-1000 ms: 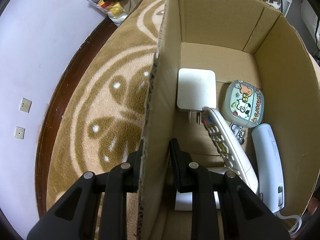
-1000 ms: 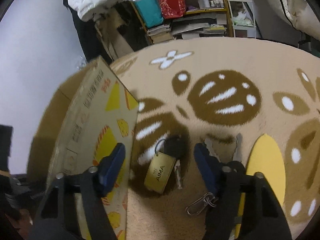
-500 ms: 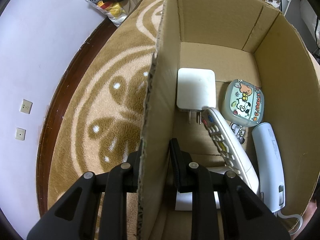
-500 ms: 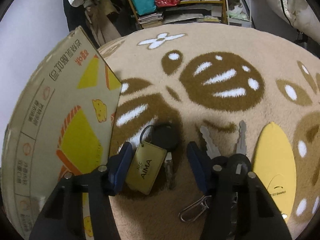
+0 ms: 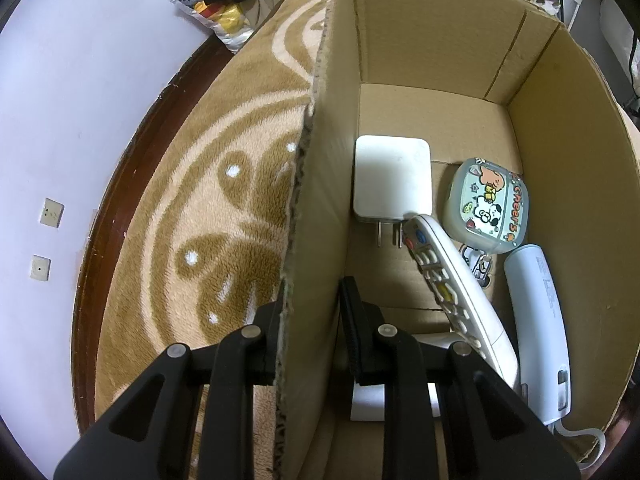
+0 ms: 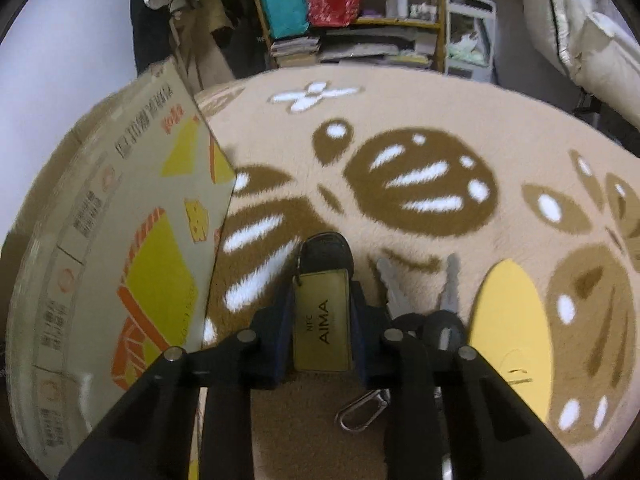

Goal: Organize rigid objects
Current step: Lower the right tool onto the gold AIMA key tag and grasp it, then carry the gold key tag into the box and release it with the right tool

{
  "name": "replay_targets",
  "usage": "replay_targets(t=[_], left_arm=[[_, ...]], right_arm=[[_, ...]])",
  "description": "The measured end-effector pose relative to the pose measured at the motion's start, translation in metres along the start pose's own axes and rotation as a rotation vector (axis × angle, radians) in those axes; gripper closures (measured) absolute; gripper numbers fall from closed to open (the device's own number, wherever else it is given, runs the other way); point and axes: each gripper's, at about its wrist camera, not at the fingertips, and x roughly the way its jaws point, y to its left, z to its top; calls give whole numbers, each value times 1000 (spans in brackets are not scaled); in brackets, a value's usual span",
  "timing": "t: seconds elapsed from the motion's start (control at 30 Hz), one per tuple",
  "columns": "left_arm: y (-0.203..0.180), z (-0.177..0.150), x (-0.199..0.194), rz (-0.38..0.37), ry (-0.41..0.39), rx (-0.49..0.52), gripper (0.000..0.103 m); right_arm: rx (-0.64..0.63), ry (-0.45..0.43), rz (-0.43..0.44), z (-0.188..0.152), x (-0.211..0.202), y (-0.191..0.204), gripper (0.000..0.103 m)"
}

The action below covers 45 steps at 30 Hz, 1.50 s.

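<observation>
My left gripper is shut on the left wall of the cardboard box, one finger outside and one inside. Inside the box lie a white charger, a white remote, a cartoon-printed case and a pale blue device. My right gripper is shut on a gold AIMA key tag with a black fob on the rug. The box's printed outer side stands just left of it.
A bunch of metal keys with a carabiner and a flat yellow oval item lie right of the tag. Shelves with clutter stand beyond the rug. A wall and dark skirting run left of the box.
My right gripper moved forward over the key tag and its fingers closed from wide open onto it. The left gripper and box have not moved.
</observation>
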Motion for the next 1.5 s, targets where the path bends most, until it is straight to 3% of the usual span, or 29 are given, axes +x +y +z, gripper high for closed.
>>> replay_targets(t=[0.3, 0.67, 0.87, 1.17, 1.5], left_arm=[[5, 2, 2, -10, 8, -11, 81], [5, 0, 3, -7, 5, -7, 81], [5, -1, 3, -10, 1, -1, 81], [8, 0, 3, -22, 4, -8, 81], [11, 0, 5, -28, 4, -5, 81]], right_arm=[[35, -91, 41, 15, -30, 1, 75], [30, -280, 215, 41, -99, 27, 75], [-4, -327, 292, 46, -121, 43, 75], [-75, -309, 335, 40, -123, 69, 75], [-136, -239, 327, 28, -100, 87, 75]])
